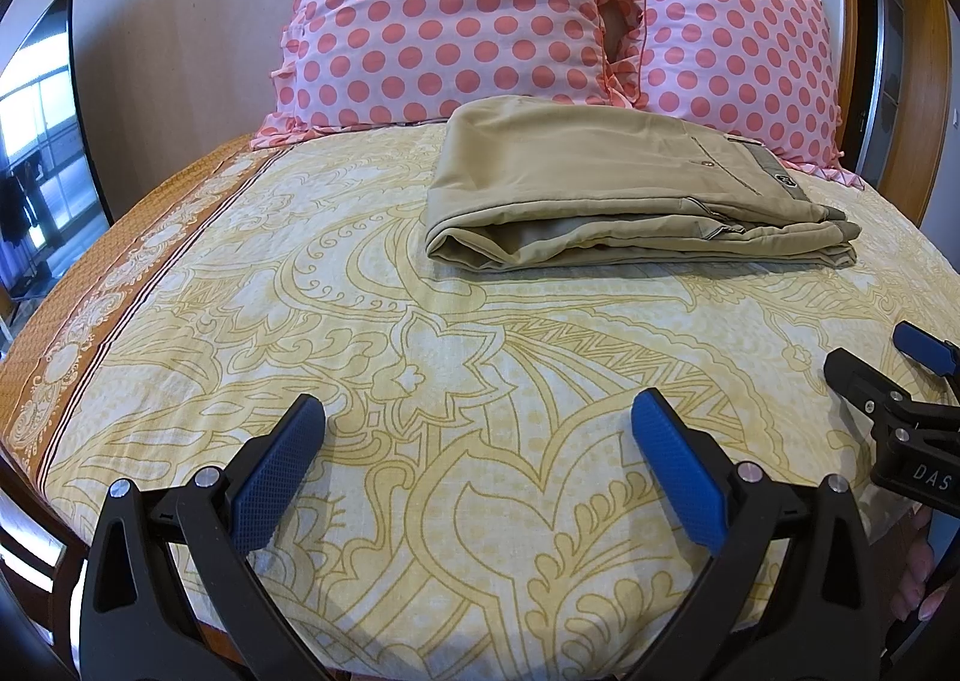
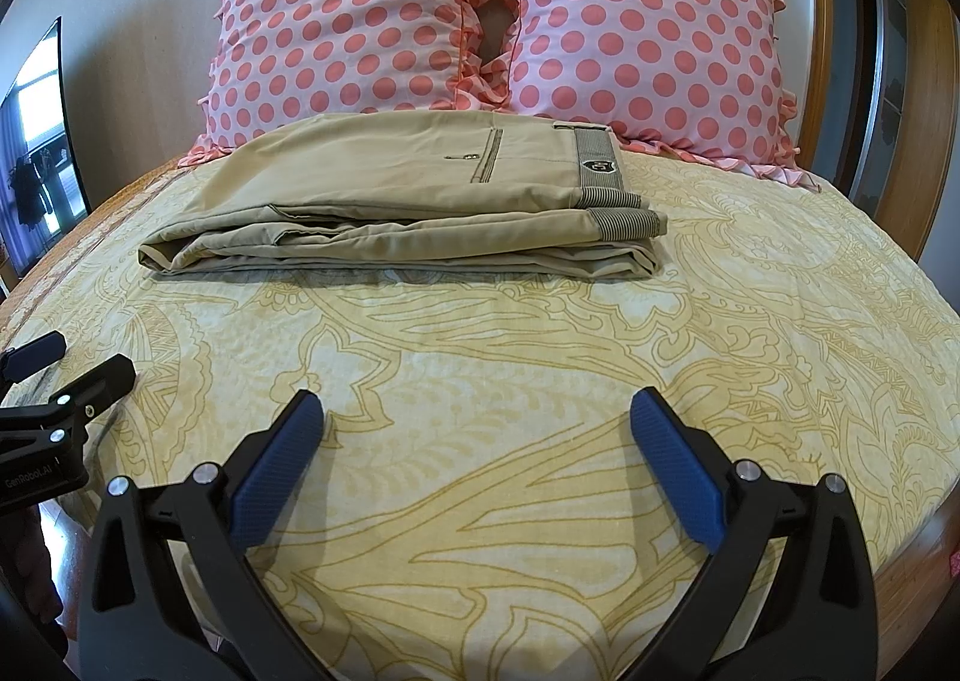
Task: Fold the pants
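Khaki trousers (image 2: 396, 195) folded, long axis crosswise, ahead of both | left gripper (image 1: 477, 423) wide, empty | right gripper (image 2: 477, 423) wide, empty, nearer

One pants (image 1: 606, 189), two pillows (image 1: 444, 15), two grippers (image 1: 477, 411).

1. A bed (image 1: 480, 357) covered with a yellow patterned sheet (image 2: 540, 381).
2. 2 pink pillows with red dots, the left pillow (image 1: 444, 15) and the right pillow (image 1: 732, 51), propped upright side by side against the headboard (image 2: 816, 21).
3. A dark screen (image 1: 42, 141) at the left wall.
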Available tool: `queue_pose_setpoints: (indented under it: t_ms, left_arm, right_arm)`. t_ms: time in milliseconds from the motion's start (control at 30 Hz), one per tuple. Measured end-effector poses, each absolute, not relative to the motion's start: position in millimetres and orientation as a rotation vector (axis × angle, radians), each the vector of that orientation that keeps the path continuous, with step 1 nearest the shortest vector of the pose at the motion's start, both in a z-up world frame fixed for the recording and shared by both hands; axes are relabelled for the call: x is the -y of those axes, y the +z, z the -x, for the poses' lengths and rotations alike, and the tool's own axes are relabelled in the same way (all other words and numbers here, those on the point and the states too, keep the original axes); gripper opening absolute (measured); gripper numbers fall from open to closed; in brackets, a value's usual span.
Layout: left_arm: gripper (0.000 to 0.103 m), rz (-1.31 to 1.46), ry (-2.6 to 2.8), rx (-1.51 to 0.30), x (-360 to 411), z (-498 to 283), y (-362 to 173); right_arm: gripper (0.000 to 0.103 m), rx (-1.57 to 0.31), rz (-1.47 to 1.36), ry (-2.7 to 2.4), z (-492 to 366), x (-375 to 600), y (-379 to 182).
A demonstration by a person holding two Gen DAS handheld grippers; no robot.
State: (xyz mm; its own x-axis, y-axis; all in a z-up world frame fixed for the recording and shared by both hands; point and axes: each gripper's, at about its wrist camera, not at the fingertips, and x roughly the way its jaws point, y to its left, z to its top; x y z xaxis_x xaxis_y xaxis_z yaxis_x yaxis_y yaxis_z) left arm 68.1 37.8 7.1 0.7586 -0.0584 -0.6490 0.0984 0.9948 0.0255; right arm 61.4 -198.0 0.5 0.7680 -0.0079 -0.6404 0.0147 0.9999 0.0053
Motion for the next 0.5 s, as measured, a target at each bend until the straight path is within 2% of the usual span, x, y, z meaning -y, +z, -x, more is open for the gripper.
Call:
queue_pose_setpoints:
  t_ms: [500]
  left_arm:
    - [0.102,-0.056,-0.086,-0.701,-37.1,-69.4,9.0]
  right_arm:
    - [0.101,-0.694,-0.01,-0.013,-61.5,197.8,0.4]
